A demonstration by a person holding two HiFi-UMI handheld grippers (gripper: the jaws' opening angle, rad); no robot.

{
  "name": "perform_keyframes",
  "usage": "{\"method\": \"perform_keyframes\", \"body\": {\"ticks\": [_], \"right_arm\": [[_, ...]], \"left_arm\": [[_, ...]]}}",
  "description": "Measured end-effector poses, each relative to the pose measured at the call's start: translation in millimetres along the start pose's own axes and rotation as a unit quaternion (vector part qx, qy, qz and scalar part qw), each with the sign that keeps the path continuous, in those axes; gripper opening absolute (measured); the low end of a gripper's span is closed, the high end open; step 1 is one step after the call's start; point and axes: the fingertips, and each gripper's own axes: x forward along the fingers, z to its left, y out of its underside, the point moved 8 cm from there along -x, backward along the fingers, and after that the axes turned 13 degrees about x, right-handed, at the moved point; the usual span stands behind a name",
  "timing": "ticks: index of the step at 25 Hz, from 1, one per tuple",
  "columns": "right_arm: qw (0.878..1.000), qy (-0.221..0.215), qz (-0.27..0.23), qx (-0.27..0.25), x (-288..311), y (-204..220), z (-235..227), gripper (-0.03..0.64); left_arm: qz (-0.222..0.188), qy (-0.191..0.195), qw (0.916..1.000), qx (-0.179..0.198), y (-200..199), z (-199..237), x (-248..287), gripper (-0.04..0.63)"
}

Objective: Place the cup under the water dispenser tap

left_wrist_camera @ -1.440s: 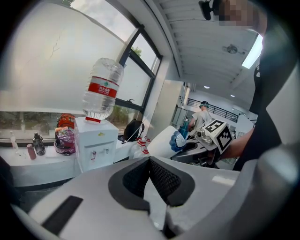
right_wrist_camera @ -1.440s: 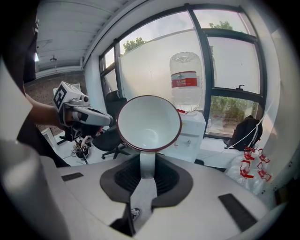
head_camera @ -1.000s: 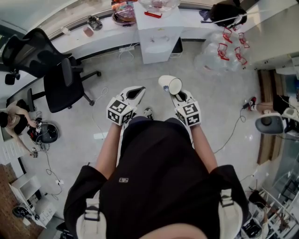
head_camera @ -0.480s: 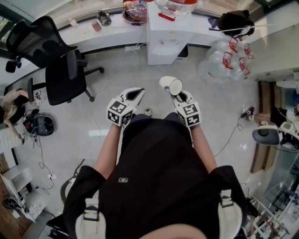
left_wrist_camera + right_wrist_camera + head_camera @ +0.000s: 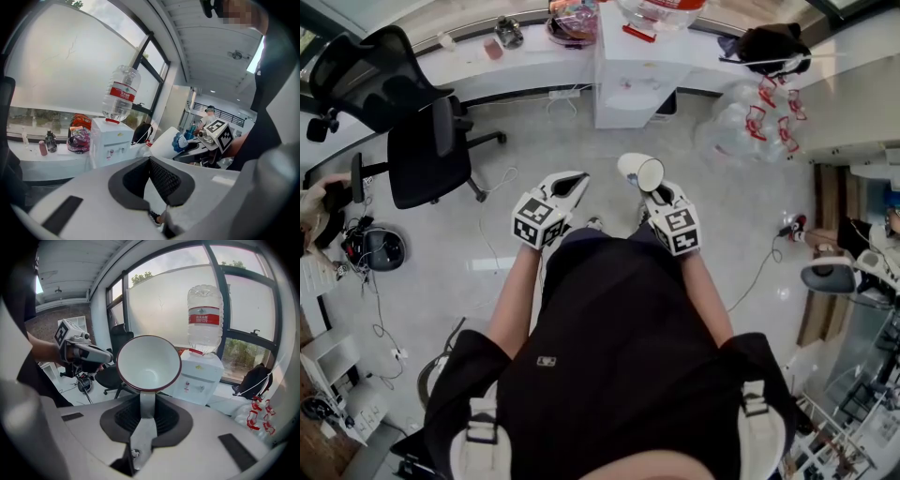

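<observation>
My right gripper point(image 5: 654, 190) point(image 5: 147, 404) is shut on the handle of a white cup with a red rim point(image 5: 642, 171) point(image 5: 148, 363). The cup lies tilted, its empty mouth facing back toward the right gripper view's camera. The white water dispenser point(image 5: 630, 70) point(image 5: 199, 376) point(image 5: 110, 143) stands ahead against the counter, a clear bottle point(image 5: 204, 317) upside down on top and two small taps point(image 5: 194, 388) on its front. The cup is well short of it, in mid-air above the floor. My left gripper point(image 5: 572, 180) point(image 5: 150, 161) hangs beside the right one, jaws together, holding nothing.
Two black office chairs point(image 5: 422, 150) stand at the left. A white counter point(image 5: 506, 66) runs along the window with small items on it. Clear bags of empty bottles point(image 5: 750, 112) lie right of the dispenser, a black bag point(image 5: 764, 42) above them. Cables trail over the floor.
The dispenser and counter have slid a little nearer in the head view as the person stepped forward. Both grippers moved with the body; the cup stays in the right one.
</observation>
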Motion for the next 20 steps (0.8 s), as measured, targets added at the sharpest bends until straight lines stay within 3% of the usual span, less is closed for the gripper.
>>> {"method": "perform_keyframes", "body": {"ticks": [10,20], "right_arm": [[0.999,-0.029,0.019,-0.030,19,-1,-1,0.043],[0.996,-0.068,0.034,-0.038,53,-22,-12,0.043]], "left_arm": [[0.002,-0.041,0.9986,-0.032,21,1,-17,-0.002],[0.015,-0.072,0.9964,-0.044,14,21,-7,-0.002]]}}
